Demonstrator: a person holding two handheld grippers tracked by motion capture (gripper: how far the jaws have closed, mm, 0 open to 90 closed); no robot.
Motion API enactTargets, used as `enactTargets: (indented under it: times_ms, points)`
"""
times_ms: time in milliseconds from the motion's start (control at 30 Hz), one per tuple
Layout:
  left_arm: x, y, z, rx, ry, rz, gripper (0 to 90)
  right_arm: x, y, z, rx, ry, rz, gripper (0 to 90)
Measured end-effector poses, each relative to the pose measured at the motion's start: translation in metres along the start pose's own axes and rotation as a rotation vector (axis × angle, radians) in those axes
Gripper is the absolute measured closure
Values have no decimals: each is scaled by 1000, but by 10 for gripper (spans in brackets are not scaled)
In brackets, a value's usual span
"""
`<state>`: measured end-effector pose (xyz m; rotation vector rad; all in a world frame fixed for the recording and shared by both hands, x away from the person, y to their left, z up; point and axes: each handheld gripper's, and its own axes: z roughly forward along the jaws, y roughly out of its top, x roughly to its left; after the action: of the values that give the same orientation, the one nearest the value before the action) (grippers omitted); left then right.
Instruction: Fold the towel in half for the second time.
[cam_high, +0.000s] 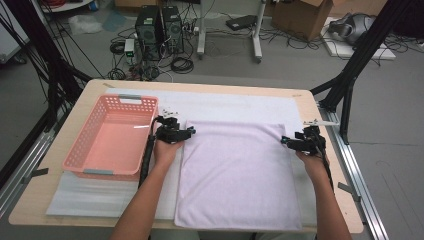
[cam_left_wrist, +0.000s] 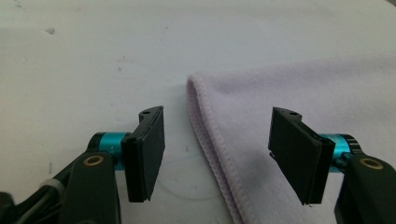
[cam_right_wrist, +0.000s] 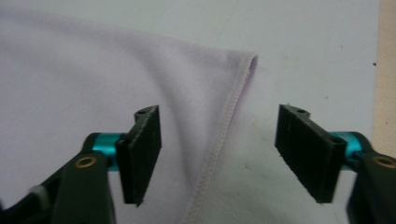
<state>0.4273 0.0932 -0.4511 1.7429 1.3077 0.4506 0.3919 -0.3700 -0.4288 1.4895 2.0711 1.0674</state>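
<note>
A pale lilac towel (cam_high: 235, 175) lies flat on the white mat (cam_high: 225, 102). My left gripper (cam_high: 189, 131) sits low at the towel's far left corner. In the left gripper view my left gripper (cam_left_wrist: 218, 113) is open, and its jaws stand either side of the hemmed edge of the towel (cam_left_wrist: 303, 84), one over the mat and one over the cloth. My right gripper (cam_high: 286, 141) is at the far right corner. In the right gripper view my right gripper (cam_right_wrist: 220, 112) is open too, and it straddles the hem of the towel (cam_right_wrist: 93, 70). The pads do not press on the cloth.
A pink plastic basket (cam_high: 75, 145) stands on the left of the wooden table (cam_high: 95, 87), close beside my left hand. A metal rail (cam_high: 357, 170) runs along the table's right side. Computers and cables lie on the floor beyond the table.
</note>
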Motion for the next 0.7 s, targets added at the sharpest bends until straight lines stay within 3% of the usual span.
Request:
enactTargets:
  times_ms: [67,133,267,367,467,500,567,633,700]
  points:
    - [2,3,4,-6,12,4,393,-2,3,6,14,-21,4,385]
    - [2,6,10,32,20,14,394,-4,7,12,22,-32,11,430]
    - [-3,10,17,54,49,74,435,-5,12,26,45,-36,12,503]
    - [-4,10,17,55,51,81,549,0,15,35,78,-36,-26,632]
    - [-5,9,17,56,-10,103,779,5,15,39,81,-25,-46,780]
    - [-7,9,18,58,-5,127,844,6,15,39,80,-13,-34,815]
    - [-5,9,17,58,-14,113,854,4,15,38,84,2,-13,849]
    - [0,10,15,50,-19,63,860,1,14,37,78,16,8,860]
    - [3,12,11,21,-26,41,862,-1,14,35,64,2,22,865]
